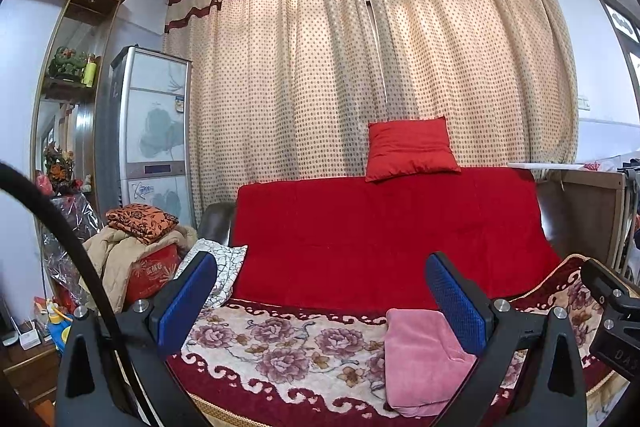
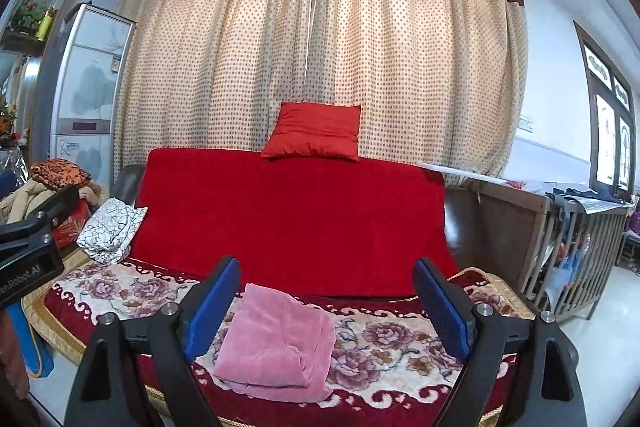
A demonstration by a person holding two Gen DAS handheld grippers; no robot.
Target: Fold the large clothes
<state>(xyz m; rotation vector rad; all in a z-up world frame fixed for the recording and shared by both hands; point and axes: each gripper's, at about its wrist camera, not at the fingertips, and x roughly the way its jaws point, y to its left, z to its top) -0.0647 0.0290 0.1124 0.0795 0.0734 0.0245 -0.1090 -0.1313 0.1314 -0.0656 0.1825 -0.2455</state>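
Both grippers sit up close with their blue-padded jaws spread wide and nothing between them, the left gripper [image 1: 322, 301] and the right gripper [image 2: 326, 307] both hanging in front of the sofa seat [image 2: 400, 343]. Folded pink garment [image 2: 276, 343] lies flat on the seat's floral blanket, apart from both tools, with the red throw [image 2: 296, 219] over the backrest behind it and a red cushion [image 2: 314, 133] on top of that. Off the sofa's left end sits a black-and-white crumpled cloth [image 2: 110, 229], maybe a pillowcase, hard to tell.
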